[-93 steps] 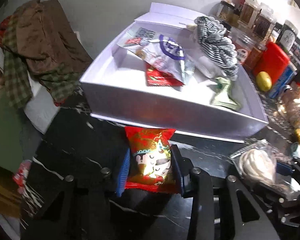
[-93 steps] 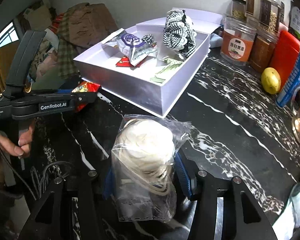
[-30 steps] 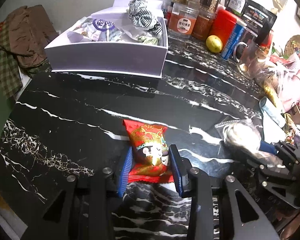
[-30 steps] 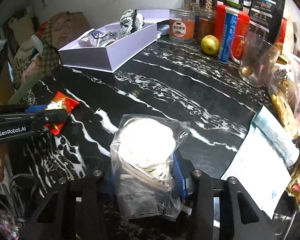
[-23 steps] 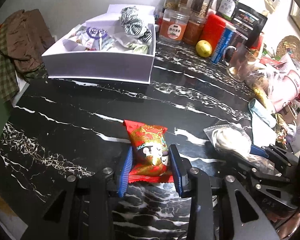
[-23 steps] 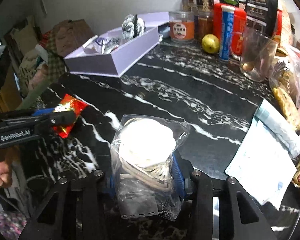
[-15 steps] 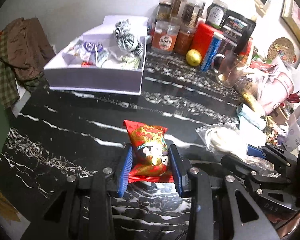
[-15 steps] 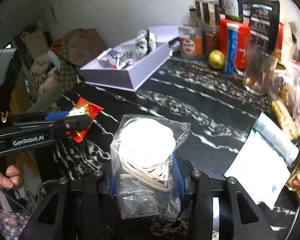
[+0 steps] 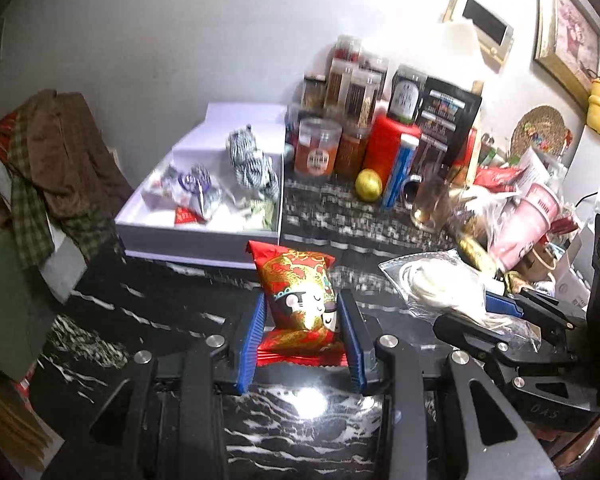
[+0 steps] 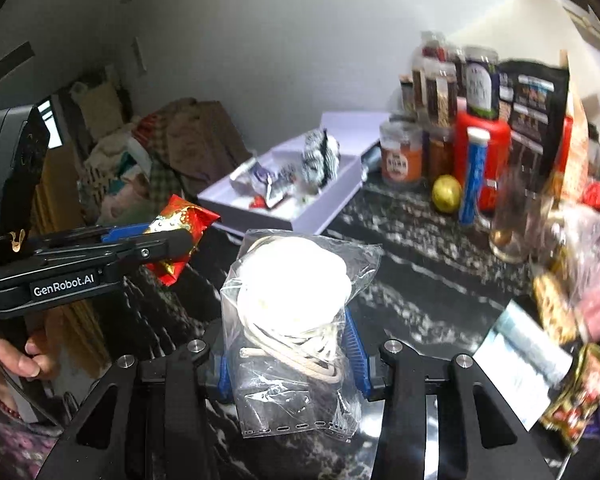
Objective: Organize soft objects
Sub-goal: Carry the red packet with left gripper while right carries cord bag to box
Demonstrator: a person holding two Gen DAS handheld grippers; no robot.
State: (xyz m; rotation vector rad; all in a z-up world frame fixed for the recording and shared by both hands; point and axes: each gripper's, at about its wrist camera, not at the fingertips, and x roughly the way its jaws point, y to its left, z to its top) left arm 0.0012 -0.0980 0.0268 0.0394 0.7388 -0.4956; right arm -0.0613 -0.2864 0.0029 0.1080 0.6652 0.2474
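My left gripper point(image 9: 302, 316) is shut on a red and gold snack packet point(image 9: 298, 284) and holds it above the black marble counter. It also shows in the right wrist view point(image 10: 176, 236). My right gripper point(image 10: 288, 344) is shut on a clear plastic bag with a white coiled cord point(image 10: 292, 292); this bag also shows in the left wrist view point(image 9: 440, 284). A white open box point(image 9: 204, 236) stands far back on the counter, holding a striped black-and-white cloth point(image 9: 252, 160) and several packets.
Jars, a red canister point(image 9: 392, 148), a lemon point(image 9: 368, 185) and a glass mug point(image 9: 428, 204) stand along the back wall. Bags and packets crowd the right side point(image 10: 572, 280). Clothes point(image 9: 52, 168) are piled left of the counter.
Both grippers have pulled back and risen away from the white box, each keeping hold of its item. The box now looks smaller and farther.
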